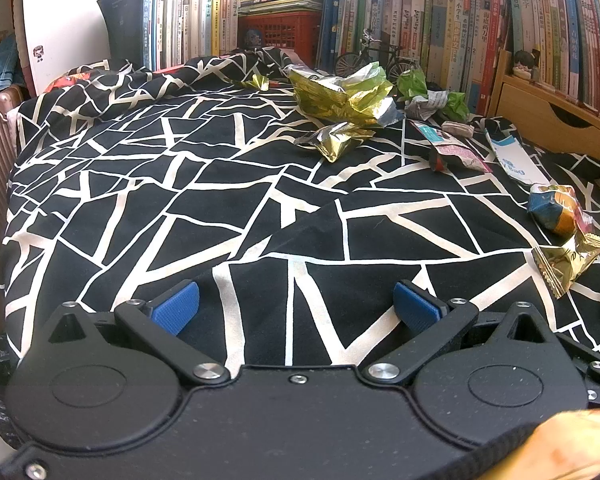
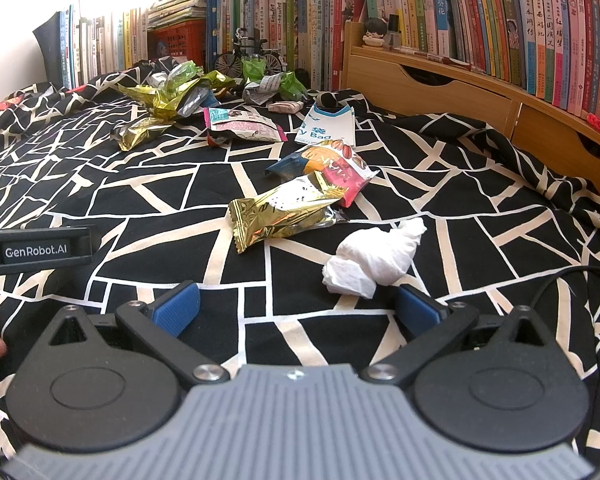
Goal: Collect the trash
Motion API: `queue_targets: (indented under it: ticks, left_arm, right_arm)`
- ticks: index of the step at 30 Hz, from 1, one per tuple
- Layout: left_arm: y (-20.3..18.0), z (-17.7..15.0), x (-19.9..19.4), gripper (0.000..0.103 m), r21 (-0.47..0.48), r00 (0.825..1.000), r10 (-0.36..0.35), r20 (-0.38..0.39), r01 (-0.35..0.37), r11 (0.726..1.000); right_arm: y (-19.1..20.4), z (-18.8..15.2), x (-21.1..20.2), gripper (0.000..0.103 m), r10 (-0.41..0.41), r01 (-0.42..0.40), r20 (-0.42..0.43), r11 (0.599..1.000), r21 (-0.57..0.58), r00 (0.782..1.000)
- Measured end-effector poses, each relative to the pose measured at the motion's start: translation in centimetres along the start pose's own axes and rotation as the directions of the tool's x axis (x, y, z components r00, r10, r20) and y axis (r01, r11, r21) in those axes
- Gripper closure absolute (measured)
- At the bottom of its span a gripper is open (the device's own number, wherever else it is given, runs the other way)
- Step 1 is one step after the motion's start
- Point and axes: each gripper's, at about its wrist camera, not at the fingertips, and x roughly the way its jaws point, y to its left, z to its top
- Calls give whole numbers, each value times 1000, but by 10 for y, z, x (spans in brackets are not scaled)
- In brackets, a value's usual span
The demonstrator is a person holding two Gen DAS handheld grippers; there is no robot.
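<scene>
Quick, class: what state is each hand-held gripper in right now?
Left hand-held gripper: open, holding nothing.
Right hand-held gripper: open, holding nothing.

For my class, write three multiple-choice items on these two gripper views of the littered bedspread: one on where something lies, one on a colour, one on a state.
1. In the right wrist view, where does the crumpled white tissue lie?
A. On the wooden shelf
B. On the bedspread just ahead of the right gripper
C. Inside the red crate

2. What colour are the finger pads of the grippers?
A. Blue
B. Red
C. Yellow

3. What state is the left gripper in?
A. Shut on a wrapper
B. Shut on nothing
C. Open and holding nothing

Answers: 1 B, the tissue rests on the black-and-white bedspread close before the right gripper. 2 A, both views show blue ribbed pads. 3 C, its fingers stand wide apart with only cloth between them.
</scene>
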Motion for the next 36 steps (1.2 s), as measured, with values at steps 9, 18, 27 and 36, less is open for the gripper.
queue_targets:
  ticks: [9,18,27,36]
  left_arm:
    - [7,9,3,0,108,996,-86,-39,90,990]
    - [10,58,9,0,379,941,-338,-19,319,869]
    - [11,115,94,10,374,934,-339,-116,357,856]
    - [10,128,123,11,432,887,-444,-128,453,780]
  right_arm:
    - [1,4,-5,0,-37,39,-76,999,21,996]
    - [-20,12,-32,0,-252,265,-82,921,285,964]
    - [-35,31,-17,19,-368,399,-159,796,455,916]
    - [-9,43,2,24,-361,393,-157,821,414,919]
